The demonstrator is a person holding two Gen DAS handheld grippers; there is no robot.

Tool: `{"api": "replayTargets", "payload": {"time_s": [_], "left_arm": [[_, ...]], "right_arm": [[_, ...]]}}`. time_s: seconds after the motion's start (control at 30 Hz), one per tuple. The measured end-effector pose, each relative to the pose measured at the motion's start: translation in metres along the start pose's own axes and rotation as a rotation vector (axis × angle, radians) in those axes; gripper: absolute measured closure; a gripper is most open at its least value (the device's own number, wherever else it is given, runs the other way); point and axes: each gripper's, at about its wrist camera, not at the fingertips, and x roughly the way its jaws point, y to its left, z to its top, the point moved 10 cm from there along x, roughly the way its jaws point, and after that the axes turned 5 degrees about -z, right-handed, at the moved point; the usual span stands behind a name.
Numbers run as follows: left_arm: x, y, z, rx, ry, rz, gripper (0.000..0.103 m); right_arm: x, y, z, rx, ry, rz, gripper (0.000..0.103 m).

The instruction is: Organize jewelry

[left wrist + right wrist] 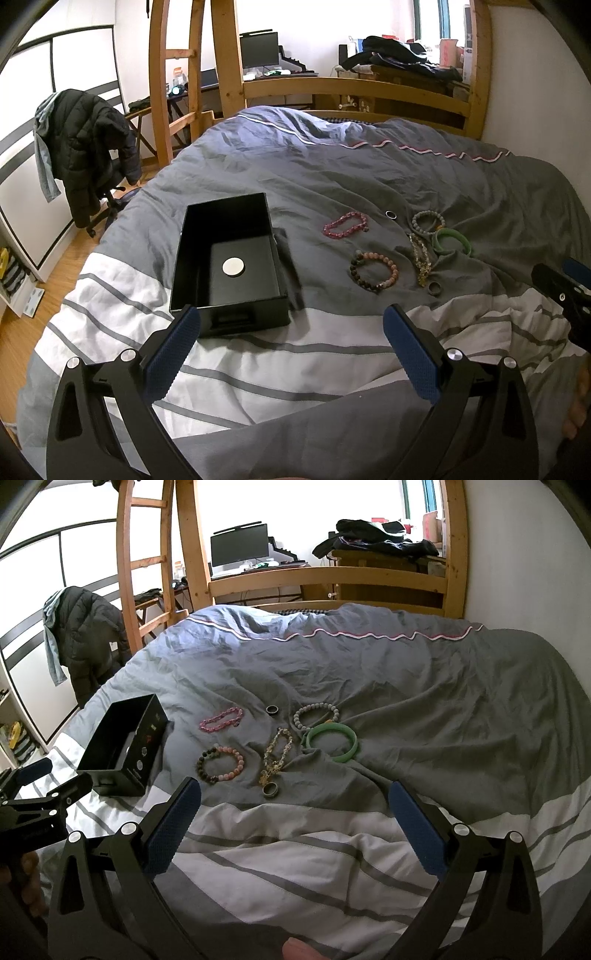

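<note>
- Left gripper point(291, 321): fingers spread wide, holding nothing, hovering over the striped duvet point(295, 354) just in front of the black box point(229, 291)
- Right gripper point(295, 797): fingers likewise wide and empty, poised near the jewelry
- Jewelry lies loose on the bed, right of the box: pink bracelet point(221, 719), mixed-bead bracelet point(221, 763), grey bead bracelet point(316, 715), green bangle point(332, 746), gold chain point(276, 755), near ring point(270, 789), far ring point(271, 709)
- Risk: soft, creased fabric may bunch between the fingers during a pinch, so a ring slips or gets buried in a fold
- Risk: the chain touches the near ring and lies just beside the bangle; lifting one may drag another
- Risk: the box sits on yielding bedding; a nudge could tip it
- Box holds only a pale round disc point(233, 266); sorting judged not yet begun
</note>
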Motion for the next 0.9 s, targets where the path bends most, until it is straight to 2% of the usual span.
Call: {"api": "replayTargets", "payload": {"time_s": [0.9], "left_arm": [[0.0003, -0.0027, -0.0009, -0.002, 0.0, -0.001, 0.006]], "right_arm": [[0.0022, 0.0005, -0.0035, 0.006, 0.003, -0.002, 0.003]]}}
